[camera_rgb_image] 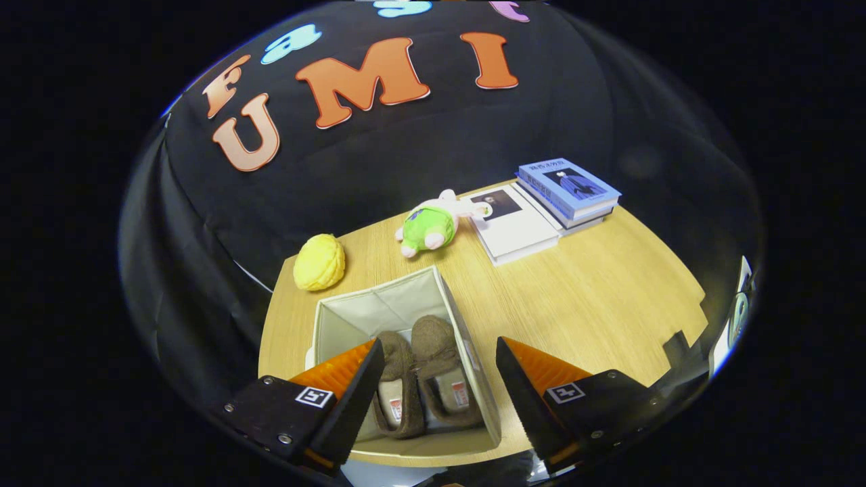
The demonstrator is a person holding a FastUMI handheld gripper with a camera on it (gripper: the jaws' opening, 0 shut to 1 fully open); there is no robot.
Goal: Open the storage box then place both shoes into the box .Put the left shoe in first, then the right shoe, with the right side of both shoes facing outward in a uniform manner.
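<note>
Gripper [438, 379] jaws wide apart, holding nothing, above shoes [423, 379] in box [379, 304].

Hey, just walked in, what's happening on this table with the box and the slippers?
A handheld gripper hovers open above an open fabric storage box on a wooden table. It holds nothing. Two brown slippers already lie side by side inside the box, between the gripper's fingers in this view, so the packing looks done. Beyond the box sit a yellow plush, a green and pink plush toy and a stack of books, none being handled.
</note>
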